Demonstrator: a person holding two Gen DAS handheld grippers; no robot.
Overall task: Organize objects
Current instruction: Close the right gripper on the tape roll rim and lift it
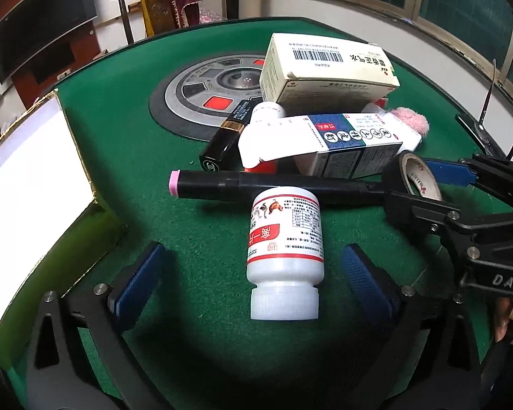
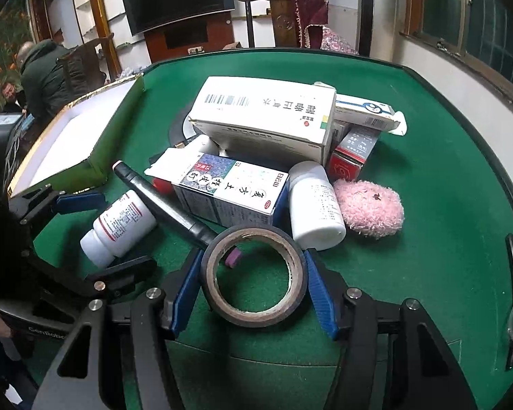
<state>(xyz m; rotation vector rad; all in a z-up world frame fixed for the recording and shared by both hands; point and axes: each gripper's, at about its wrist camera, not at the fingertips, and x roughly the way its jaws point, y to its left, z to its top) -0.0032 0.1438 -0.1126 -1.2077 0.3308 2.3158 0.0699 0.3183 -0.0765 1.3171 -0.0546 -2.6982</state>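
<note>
Black tape roll [image 2: 254, 275] pinched in right tongs [image 2: 254, 283]; left tongs [image 1: 253, 273] spread around bottle [image 1: 285, 251]

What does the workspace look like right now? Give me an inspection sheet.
Surface: green felt table, round control panel at its centre.
Job's things: white pill bottle lying between the left hand-held gripper's open fingers; tape roll between the right hand-held gripper's fingers; open white-lined box.
Clutter: medicine cartons, black marker, lipstick, pink fluffy ball piled together.
Cables: nothing seen.
Surroundings: chair, television, windows, two people.
</note>
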